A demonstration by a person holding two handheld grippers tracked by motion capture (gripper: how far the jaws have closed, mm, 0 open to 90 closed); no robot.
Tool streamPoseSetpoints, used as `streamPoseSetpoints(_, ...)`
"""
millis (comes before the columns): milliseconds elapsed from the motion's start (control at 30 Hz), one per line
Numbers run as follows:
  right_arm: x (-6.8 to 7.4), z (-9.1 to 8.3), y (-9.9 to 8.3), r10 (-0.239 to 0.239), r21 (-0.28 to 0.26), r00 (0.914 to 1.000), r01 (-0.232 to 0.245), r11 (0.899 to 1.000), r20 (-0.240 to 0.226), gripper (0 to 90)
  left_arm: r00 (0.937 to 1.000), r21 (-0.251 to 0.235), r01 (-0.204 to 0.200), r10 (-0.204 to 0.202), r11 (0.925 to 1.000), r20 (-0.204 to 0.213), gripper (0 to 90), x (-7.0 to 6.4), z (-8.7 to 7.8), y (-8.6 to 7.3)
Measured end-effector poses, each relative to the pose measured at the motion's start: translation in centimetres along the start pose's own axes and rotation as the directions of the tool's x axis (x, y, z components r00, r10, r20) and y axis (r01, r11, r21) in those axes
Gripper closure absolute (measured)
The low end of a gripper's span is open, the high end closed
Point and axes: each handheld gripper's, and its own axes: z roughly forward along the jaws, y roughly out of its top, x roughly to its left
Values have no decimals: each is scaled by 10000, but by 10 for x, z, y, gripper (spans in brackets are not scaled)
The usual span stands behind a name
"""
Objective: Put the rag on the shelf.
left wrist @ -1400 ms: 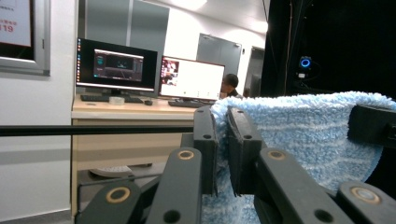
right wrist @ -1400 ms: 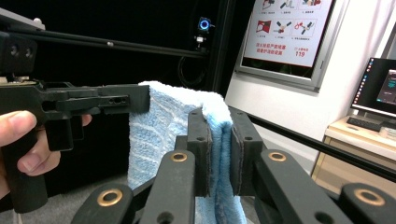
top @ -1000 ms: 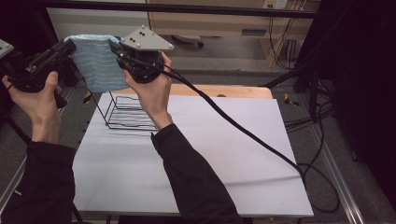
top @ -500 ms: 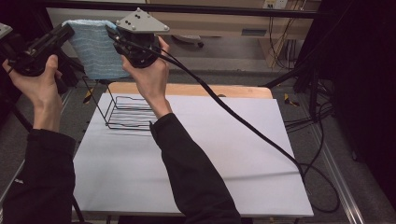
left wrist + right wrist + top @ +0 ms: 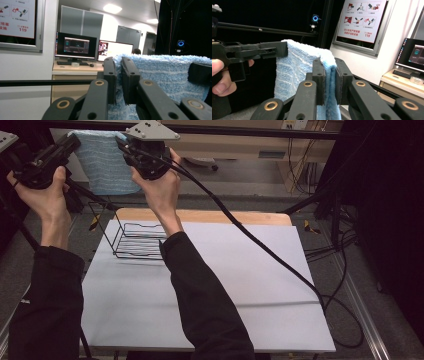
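Observation:
A light blue towel [image 5: 102, 162] hangs spread between my two grippers, held high above the table's far left. My left gripper [image 5: 74, 141] is shut on the towel's [image 5: 160, 75] top left corner; its jaws pinch the edge in the left gripper view [image 5: 118, 72]. My right gripper [image 5: 122, 144] is shut on the towel's [image 5: 294, 70] top right corner, with folded cloth between its jaws [image 5: 329, 75]. In the right gripper view the left gripper [image 5: 284, 48] clamps the far corner. A black wire rack [image 5: 132, 240] stands on the table below.
The white table sheet [image 5: 240, 285] covers a wooden board [image 5: 230, 216]. A black cable [image 5: 260, 247] trails from the right gripper across the table to the right edge. Dark frame posts and cables stand to the right.
Both grippers have risen and moved slightly away from me, lifting the towel higher above the wire rack. Both stay shut on its corners.

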Motion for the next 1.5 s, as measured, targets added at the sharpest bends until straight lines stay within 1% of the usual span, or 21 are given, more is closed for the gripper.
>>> streamPoseSetpoints(67, -2, 3, -2, -81, 52, 10000, 80, 10000, 27, 811, 10000, 66, -46, 47, 10000, -49, 829, 2, 4, -3)
streamPoseSetpoints(200, -4, 8, -8, -83, 262, 10000, 82, 9996, 20, 811, 10000, 215, 28, -27, 9998, -58, 829, 8, 11, -10)
streamPoseSetpoints(267, -5, 12, -11, 37, 385, 10000, -38, 9993, 34, 810, 9999, 306, 71, -68, 9995, -82, 829, 11, 14, -13)
streamPoseSetpoints(400, -7, 17, -18, 98, 592, 9999, -103, 9982, 87, 810, 10000, 505, -35, 36, 9987, -24, 829, 17, 18, -21)
streamPoseSetpoints(500, -10, 19, -26, 263, 710, 9996, -267, 9971, 77, 810, 10000, 690, -27, 25, 9976, 29, 829, 19, 21, -27)
streamPoseSetpoints(633, -13, 22, -38, 476, 797, 9988, -481, 9957, 75, 810, 10000, 870, -76, 75, 9962, 20, 829, 21, 22, -34)
streamPoseSetpoints(733, -13, 24, -44, 497, 871, 9988, -496, 9950, 16, 810, 10000, 1071, -58, 52, 9942, 63, 829, 25, 22, -40)
streamPoseSetpoints(867, -13, 24, -50, 299, 1040, 9996, -296, 9941, -9, 810, 9999, 1175, -44, 31, 9931, 104, 829, 26, 21, -49)
streamPoseSetpoints(967, -14, 24, -56, 264, 1161, 9996, -259, 9929, -23, 810, 9997, 1339, -86, 56, 9910, 227, 829, 27, 20, -57)
streamPoseSetpoints(1100, -15, 19, -65, 466, 1326, 9989, -457, 9901, -37, 809, 9987, 1484, -295, 228, 9885, 465, 829, 25, 15, -65)
streamPoseSetpoints(1200, -15, 15, -72, 442, 1427, 9990, -422, 9889, -106, 809, 9972, 1695, -538, 442, 9841, 602, 829, 23, 10, -70)
streamPoseSetpoints(1300, -15, 11, -80, 659, 1522, 9976, -618, 9864, -223, 808, 9963, 1859, -626, 504, 9806, 693, 829, 21, 6, -75)
streamPoseSetpoints(1367, -14, 9, -84, 715, 1570, 9970, -660, 9854, -297, 808, 9958, 1972, -696, 563, 9779, 725, 829, 21, 4, -76)
streamPoseSetpoints(1467, -11, 6, -89, 877, 1598, 9951, -794, 9840, -455, 807, 9955, 2076, -684, 531, 9758, 781, 829, 22, 0, -78)
streamPoseSetpoints(1500, -10, 5, -91, 850, 1627, 9952, -759, 9838, -493, 807, 9949, 2136, -756, 592, 9740, 822, 828, 22, -2, -79)
